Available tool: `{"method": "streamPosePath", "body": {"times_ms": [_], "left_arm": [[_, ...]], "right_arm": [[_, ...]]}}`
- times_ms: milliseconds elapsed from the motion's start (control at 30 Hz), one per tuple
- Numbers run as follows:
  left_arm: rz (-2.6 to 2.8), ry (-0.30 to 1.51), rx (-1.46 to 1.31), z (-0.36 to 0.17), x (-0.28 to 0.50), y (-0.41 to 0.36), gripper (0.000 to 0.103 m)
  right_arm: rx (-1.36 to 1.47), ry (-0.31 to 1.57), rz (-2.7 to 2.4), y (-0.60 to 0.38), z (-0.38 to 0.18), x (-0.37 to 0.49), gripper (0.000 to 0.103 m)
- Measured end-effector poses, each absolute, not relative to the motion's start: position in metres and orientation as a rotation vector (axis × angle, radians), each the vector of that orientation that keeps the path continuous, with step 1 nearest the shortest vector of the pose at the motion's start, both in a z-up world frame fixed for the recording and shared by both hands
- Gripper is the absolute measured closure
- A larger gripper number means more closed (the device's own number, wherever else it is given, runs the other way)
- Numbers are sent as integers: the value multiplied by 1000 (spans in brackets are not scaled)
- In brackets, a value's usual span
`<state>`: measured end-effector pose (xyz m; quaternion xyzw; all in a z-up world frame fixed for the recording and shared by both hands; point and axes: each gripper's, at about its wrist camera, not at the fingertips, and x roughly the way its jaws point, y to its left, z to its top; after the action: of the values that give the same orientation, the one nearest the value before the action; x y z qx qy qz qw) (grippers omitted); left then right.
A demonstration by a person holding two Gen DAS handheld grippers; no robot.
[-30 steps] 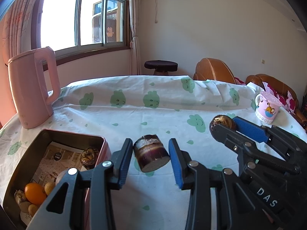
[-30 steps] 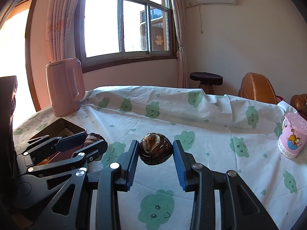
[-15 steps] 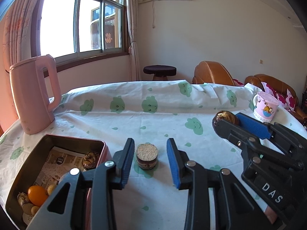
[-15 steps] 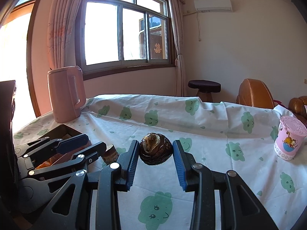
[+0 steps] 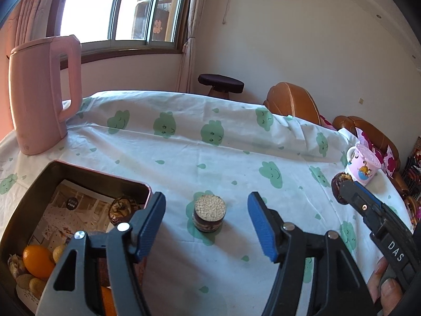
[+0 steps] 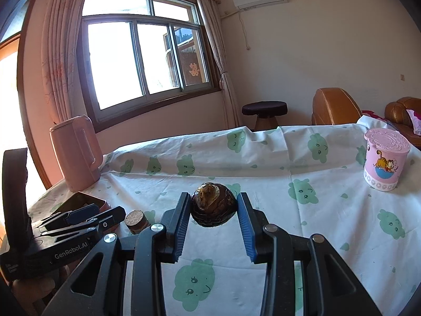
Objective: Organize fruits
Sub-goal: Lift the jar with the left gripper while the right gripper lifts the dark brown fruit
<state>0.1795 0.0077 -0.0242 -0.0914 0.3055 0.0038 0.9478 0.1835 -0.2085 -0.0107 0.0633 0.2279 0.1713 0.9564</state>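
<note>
"GenRobot.AI" on left gripper (image 6: 86, 217), jaws opening clear of cut fruit piece (image 5: 209, 213), "DAS" on right gripper (image 6: 213, 217) clamping dark round fruit (image 6: 213, 205), tin (image 5: 105, 176) cut off by frame

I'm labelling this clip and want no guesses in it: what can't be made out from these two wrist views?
- Tin, left wrist view: its near part is hidden behind the left gripper, whose jaws are opening; the frame edge cuts its corner.
- Tin, right wrist view: the left gripper hides nearly all of it.
- Dark fruit, right wrist view: the right gripper covers its flanks; its underside is unseen.
- Cork-topped piece: what it is stays unclear.
</note>
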Motion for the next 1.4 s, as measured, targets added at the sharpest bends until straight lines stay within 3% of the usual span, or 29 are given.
{"method": "streamPosePath", "body": {"times_ms": [167, 467, 533, 1400], "left_arm": [[13, 643, -86, -25, 188, -12, 37], [64, 799, -1, -56, 224, -28, 56], [67, 823, -10, -59, 227, -26, 68], [49, 553, -3, -27, 161, -28, 68]], "right_arm": [[143, 479, 327, -213, -12, 185, 65], [117, 470, 328, -209, -11, 183, 65], [112, 470, 329, -208, -11, 183, 65], [47, 389, 357, -197, -4, 166, 65]]}}
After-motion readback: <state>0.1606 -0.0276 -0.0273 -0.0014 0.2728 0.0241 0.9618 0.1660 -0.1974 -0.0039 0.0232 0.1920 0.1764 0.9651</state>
